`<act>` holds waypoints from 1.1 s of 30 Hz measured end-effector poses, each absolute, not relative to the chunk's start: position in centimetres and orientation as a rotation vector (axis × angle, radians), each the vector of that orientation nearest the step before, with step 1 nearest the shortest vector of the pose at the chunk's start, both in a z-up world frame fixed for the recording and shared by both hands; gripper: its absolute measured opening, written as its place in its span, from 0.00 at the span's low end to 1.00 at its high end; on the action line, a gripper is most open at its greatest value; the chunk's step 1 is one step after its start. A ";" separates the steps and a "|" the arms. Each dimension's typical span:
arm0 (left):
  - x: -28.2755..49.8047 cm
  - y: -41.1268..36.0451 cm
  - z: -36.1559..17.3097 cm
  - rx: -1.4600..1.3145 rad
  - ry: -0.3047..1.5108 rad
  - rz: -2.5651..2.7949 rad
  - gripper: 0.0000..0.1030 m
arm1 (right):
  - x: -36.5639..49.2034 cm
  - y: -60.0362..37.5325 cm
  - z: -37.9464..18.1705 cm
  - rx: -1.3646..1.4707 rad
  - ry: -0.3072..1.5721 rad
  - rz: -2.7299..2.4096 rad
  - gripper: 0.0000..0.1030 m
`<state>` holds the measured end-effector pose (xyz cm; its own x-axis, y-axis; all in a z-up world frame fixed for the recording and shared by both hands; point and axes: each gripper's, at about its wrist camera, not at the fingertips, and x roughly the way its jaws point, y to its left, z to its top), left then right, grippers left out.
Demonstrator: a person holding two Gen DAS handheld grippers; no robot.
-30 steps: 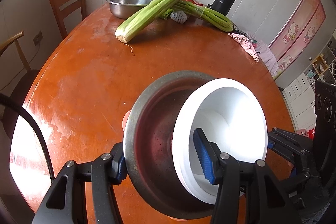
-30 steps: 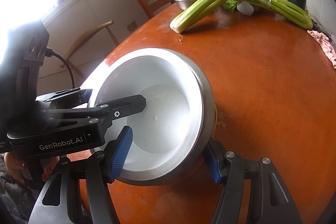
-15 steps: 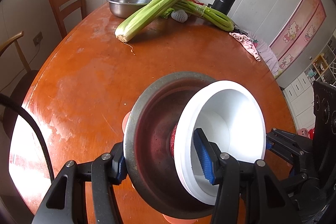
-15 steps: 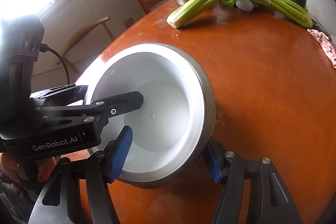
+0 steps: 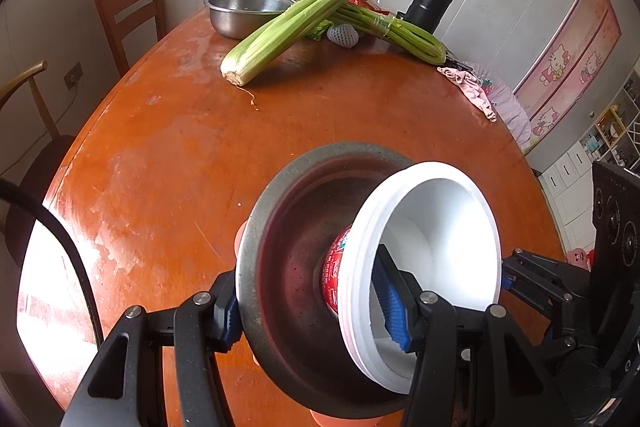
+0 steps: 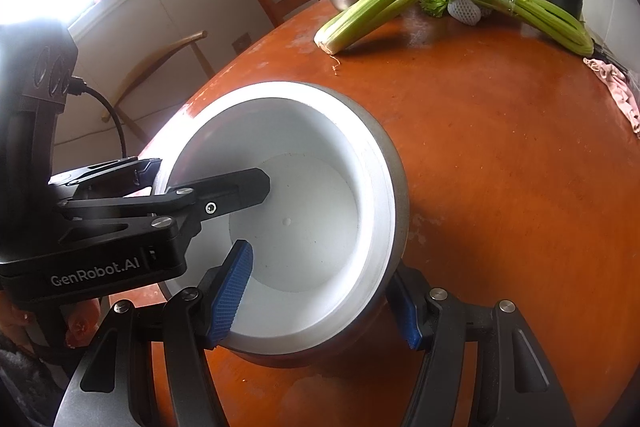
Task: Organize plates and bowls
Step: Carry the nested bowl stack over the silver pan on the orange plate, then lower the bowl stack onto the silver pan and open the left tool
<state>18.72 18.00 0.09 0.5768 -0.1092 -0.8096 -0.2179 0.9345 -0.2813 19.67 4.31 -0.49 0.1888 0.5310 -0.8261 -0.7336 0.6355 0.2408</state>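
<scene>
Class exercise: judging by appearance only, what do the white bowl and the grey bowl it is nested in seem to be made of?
White bowl: probably foam or plastic; matte, thick stepped rim, printed red outside, likely disposable. Grey bowl: apparently stainless steel; thin rim, dull sheen inside with dim reflections.

The steel bowl (image 6: 394,187) is mostly hidden behind the white bowl (image 6: 304,211).

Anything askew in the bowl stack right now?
Yes. The white foam bowl sits cocked inside the steel bowl, not nested flush: in the left wrist view its red printed side shows in a gap. Both bowls are tipped off the table.
</scene>
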 end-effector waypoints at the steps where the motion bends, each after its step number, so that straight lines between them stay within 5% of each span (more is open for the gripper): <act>1: 18.7 18.0 0.1 -0.371 0.959 0.067 0.54 | 19.6 4.3 -0.5 -0.228 1.052 0.900 0.64; 33: 17.4 17.9 1.4 -0.314 0.926 0.119 0.57 | 19.6 3.5 0.9 -0.247 0.973 0.825 0.64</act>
